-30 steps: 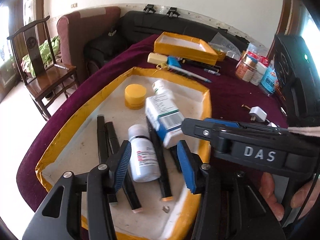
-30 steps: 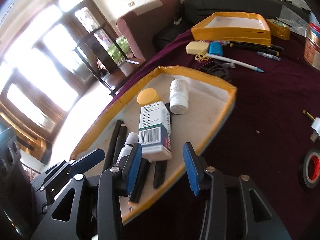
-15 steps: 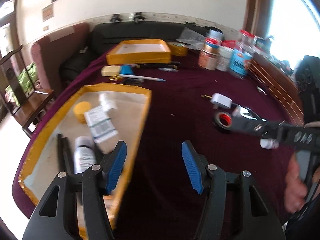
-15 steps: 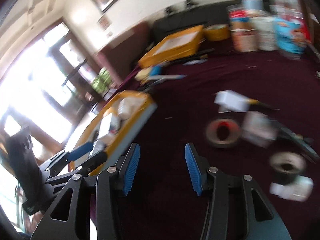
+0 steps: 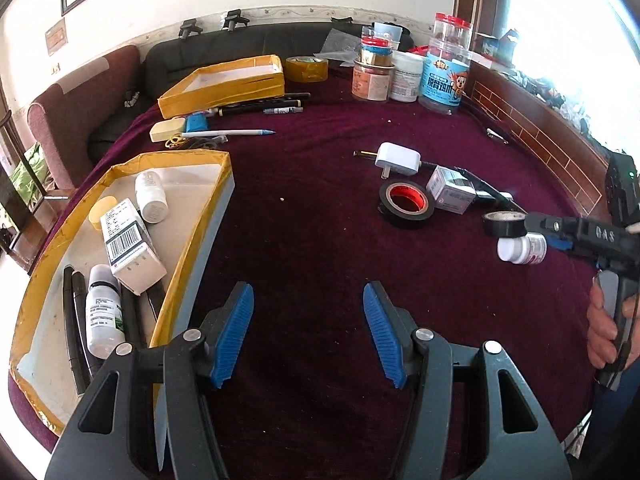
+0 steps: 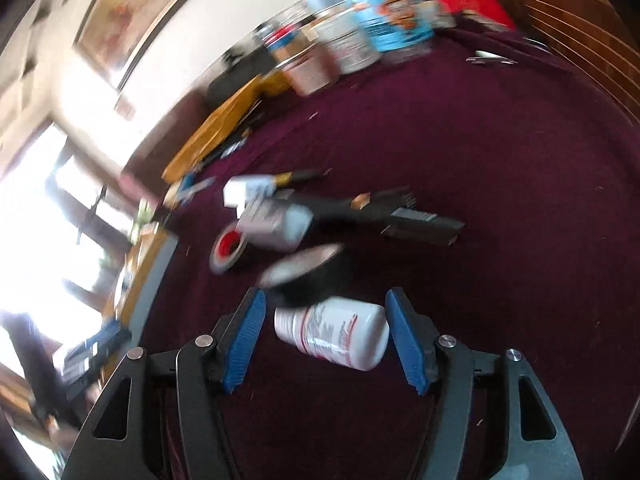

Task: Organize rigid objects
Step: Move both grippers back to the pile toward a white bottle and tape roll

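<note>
right claw wide — straddling white bottle

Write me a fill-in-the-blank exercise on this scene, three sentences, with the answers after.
1. The white bottle lies between the fingers of the ____ gripper.
2. The black tape roll beside the white charger plug has a ____ core.
3. The barcoded box lies inside the ____-edged tray.

Answers: right; red; yellow

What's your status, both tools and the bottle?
Left tool open, empty over cloth. Right tool open, straddling white pill bottle, not gripped. Black tape roll just beyond it.
</note>
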`<state>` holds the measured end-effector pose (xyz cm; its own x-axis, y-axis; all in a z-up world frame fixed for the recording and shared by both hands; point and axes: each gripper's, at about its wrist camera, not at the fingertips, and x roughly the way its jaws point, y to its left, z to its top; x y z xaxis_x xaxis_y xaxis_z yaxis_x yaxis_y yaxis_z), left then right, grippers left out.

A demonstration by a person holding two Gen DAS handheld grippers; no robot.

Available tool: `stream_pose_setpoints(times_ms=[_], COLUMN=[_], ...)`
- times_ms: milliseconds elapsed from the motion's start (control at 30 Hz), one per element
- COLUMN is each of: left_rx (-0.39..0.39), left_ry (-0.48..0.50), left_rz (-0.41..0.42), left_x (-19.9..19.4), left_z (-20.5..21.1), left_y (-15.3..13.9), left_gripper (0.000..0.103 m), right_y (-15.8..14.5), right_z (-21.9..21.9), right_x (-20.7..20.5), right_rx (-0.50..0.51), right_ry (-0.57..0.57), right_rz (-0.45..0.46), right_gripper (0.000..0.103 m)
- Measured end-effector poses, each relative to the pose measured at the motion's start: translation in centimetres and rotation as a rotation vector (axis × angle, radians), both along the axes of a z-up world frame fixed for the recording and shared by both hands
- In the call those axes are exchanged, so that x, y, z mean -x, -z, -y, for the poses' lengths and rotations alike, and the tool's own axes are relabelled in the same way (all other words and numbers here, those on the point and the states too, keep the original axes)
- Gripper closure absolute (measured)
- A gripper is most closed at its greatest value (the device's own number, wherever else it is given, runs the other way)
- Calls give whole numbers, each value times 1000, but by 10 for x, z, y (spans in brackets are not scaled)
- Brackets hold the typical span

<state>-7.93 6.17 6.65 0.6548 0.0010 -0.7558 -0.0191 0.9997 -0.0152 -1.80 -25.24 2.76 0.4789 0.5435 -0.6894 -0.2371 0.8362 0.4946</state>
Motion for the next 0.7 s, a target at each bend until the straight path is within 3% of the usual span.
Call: stream_pose_setpoints(times_ms=[133,267,500,700], left_rx=[0,14,2,22], left_ry=[-8,-11,18,18], left_rz=[-9,-18,-20,-25], left_x=[1,-1,0,-1], left_z=[-1,-1,7,5], left_y=[2,5,6,5], left_gripper=[47,47,47,47], right_y=[-3,-6,8,8], right_z=[-22,-25,-25,-55], right_x=[20,23,6,19], right_rx=[37,131,86,-59], right_ry=[-185,-160,-140,-317], right_rz=[17,62,-25,-96], right_gripper=[45,45,45,45])
